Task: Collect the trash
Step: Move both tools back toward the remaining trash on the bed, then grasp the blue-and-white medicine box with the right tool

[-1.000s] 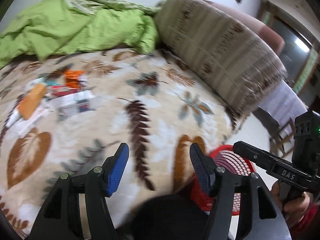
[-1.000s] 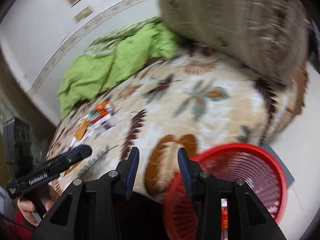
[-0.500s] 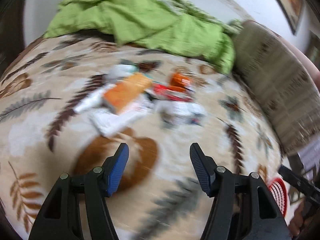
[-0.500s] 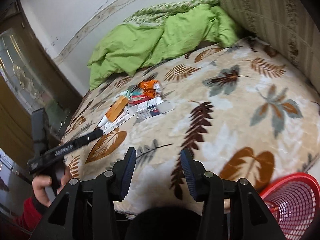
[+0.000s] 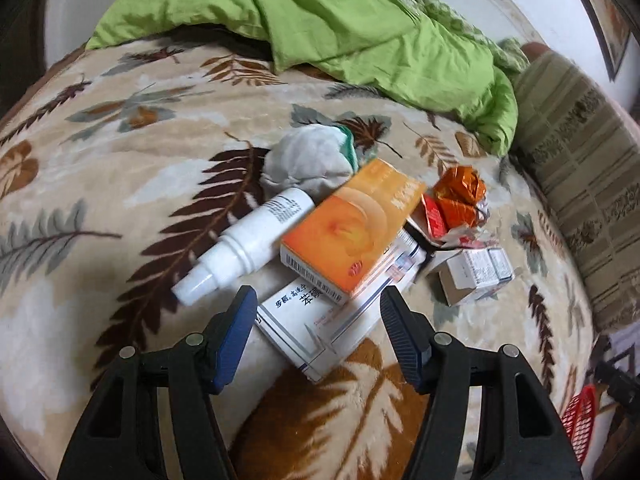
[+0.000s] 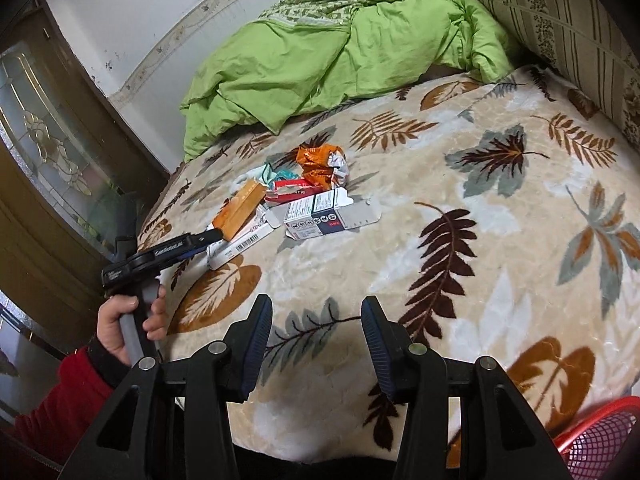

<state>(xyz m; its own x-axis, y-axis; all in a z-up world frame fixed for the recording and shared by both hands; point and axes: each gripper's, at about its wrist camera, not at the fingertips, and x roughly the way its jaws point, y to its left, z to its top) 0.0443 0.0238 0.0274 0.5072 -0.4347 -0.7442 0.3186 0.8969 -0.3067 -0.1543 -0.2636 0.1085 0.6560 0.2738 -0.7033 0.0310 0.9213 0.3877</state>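
A pile of trash lies on the leaf-patterned blanket (image 5: 120, 184). It holds a white bottle (image 5: 244, 248), an orange box (image 5: 352, 224) on a flat white box (image 5: 316, 328), a crumpled tissue (image 5: 304, 160), an orange wrapper (image 5: 460, 196) and a small grey carton (image 5: 476, 276). My left gripper (image 5: 319, 300) is open just over the near end of the white box, pads clear of it. In the right wrist view the same pile (image 6: 304, 204) lies farther off, with the left gripper (image 6: 212, 236) at its left edge. My right gripper (image 6: 317, 308) hangs open over bare blanket, nothing between its fingers.
A red mesh basket (image 6: 600, 436) stands off the bed's near right corner, also seen as the basket (image 5: 580, 416). A green quilt (image 5: 320, 20) is bunched at the back and a striped pillow (image 5: 580, 184) lies at the right. A hand (image 6: 128, 324) in a red sleeve holds the left gripper.
The left gripper swung from the basket side across the bed and came down close to the trash pile. The right gripper turned away from the basket toward the pile, its jaws slightly wider.
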